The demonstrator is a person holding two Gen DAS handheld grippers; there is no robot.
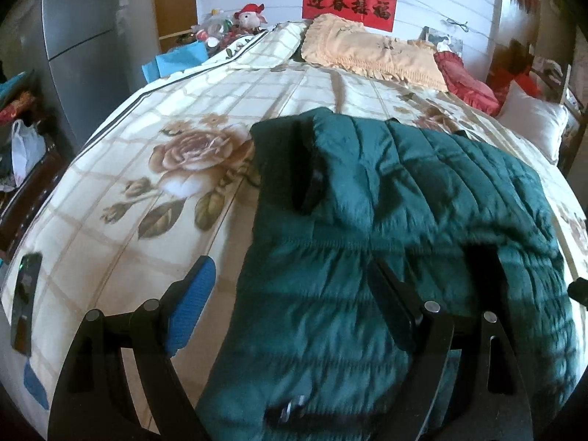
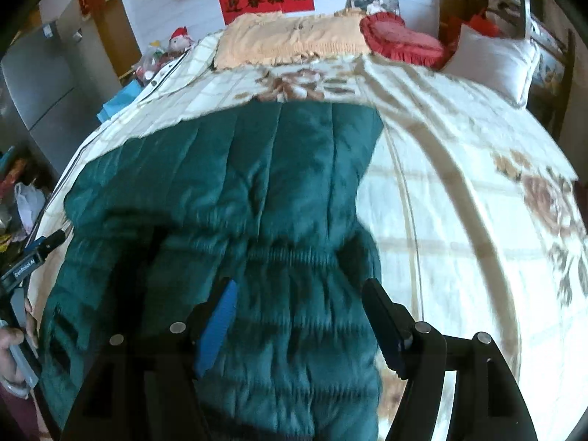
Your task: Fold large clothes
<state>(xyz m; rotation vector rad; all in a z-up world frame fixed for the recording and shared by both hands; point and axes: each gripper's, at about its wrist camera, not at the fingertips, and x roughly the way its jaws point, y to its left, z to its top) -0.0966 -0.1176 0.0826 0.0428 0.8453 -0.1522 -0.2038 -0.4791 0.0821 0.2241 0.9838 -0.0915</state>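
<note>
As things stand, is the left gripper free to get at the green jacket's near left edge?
Probably yes: the left gripper is open and empty just above the green quilted jacket, with nothing lying between.

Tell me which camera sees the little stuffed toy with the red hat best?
The left wrist view: the stuffed toy sits beside the bed's far corner there, bigger and sharp enough to show its red hat and pale face. The right wrist view shows the same toy smaller and blurrier.
</note>
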